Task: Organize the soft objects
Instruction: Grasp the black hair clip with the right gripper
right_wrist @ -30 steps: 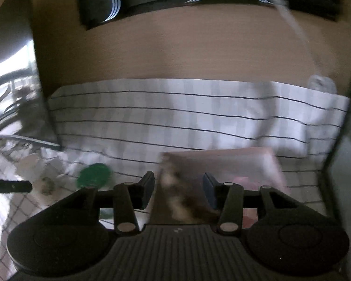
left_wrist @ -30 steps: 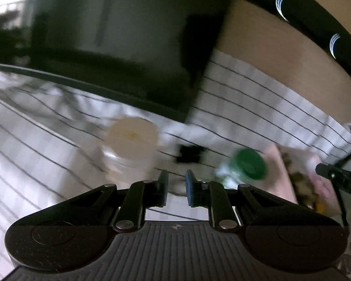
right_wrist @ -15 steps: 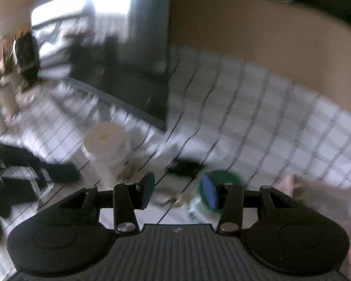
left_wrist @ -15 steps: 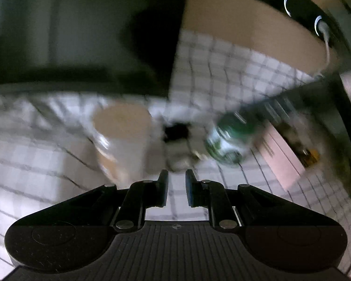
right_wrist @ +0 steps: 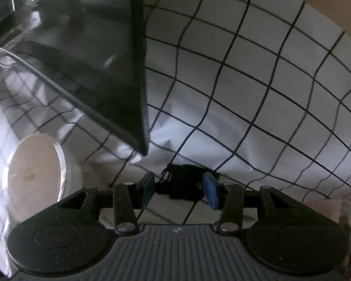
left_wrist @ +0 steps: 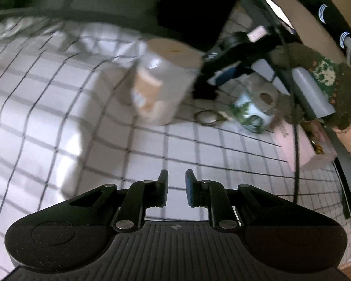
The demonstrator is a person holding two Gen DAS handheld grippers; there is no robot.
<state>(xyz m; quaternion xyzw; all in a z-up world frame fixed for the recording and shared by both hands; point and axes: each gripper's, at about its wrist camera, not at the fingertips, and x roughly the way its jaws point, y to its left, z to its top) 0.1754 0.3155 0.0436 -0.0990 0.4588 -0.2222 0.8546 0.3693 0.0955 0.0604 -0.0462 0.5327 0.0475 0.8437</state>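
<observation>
A small black soft object [right_wrist: 182,185] lies on the white checked cloth [right_wrist: 257,75], between the open fingers of my right gripper [right_wrist: 179,193]; the pads stand either side of it, apart. In the left wrist view the right gripper [left_wrist: 224,70] reaches down over that black object [left_wrist: 204,92]. My left gripper [left_wrist: 176,190] hovers above the cloth [left_wrist: 46,98], its jaws a narrow gap apart, holding nothing.
A white lidded jar [left_wrist: 161,79] stands left of the black object; it also shows in the right wrist view [right_wrist: 35,173]. A toppled green-and-white bottle [left_wrist: 252,110], a ring [left_wrist: 208,117] and a pink box [left_wrist: 304,145] lie right. A dark monitor [right_wrist: 82,46] stands behind.
My right gripper swung left from the pink box and came down around the black object. My left gripper pulled back and higher; the jar and bottle look farther off.
</observation>
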